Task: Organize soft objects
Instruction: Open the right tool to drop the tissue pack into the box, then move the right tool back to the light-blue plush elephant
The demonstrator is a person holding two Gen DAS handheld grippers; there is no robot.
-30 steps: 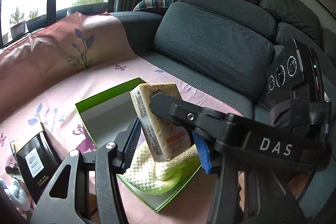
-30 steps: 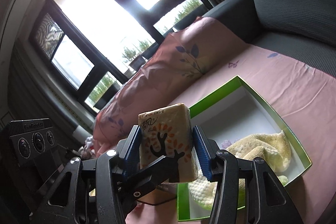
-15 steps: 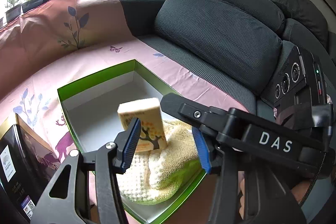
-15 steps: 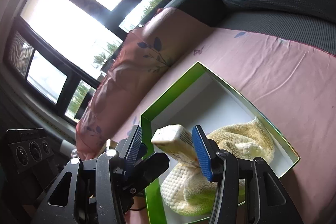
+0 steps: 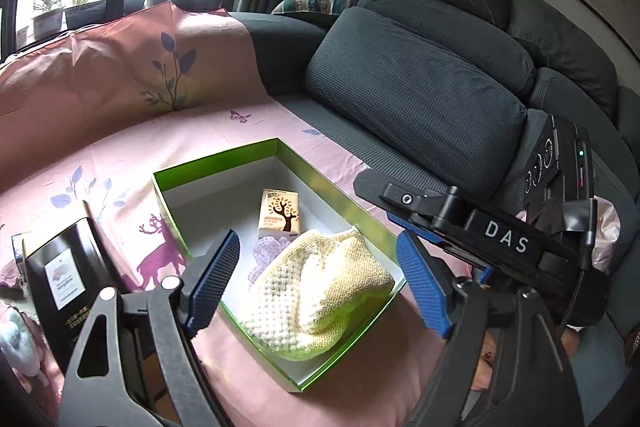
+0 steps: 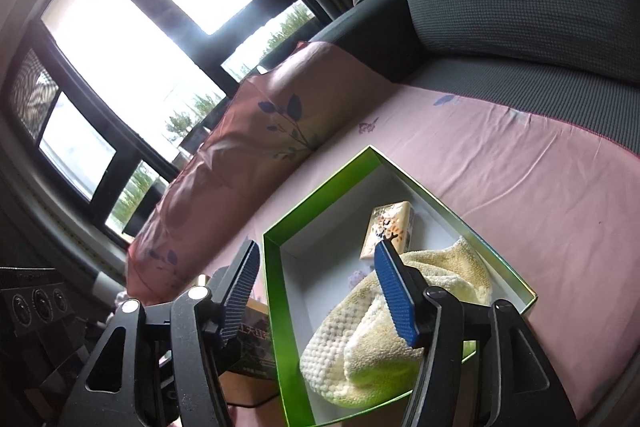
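Observation:
A green-rimmed box (image 5: 216,163) with a white inside lies on the pink sheet. In it a tissue pack (image 5: 279,214) with a tree print lies flat, and a yellow knitted cloth (image 5: 320,297) is bunched at the near end. My left gripper (image 5: 317,235) hovers over the cloth, its jaws opening with nothing between the pads. My right gripper (image 6: 317,247) hangs above the box's (image 6: 320,195) near side, jaws also opening and empty. The tissue pack (image 6: 390,227) sits just beyond its right pad, next to the cloth (image 6: 400,331).
A black tin (image 5: 64,279) stands left of the box, with a pale blue plush (image 5: 16,343) at the frame's edge. Dark grey sofa cushions (image 5: 420,99) rise behind and to the right. The pink sheet (image 6: 500,167) stretches right of the box.
Both grippers were shut on the upright tissue pack a second ago. They let it go, and it now lies flat in the box. Both pairs of jaws have spread wide.

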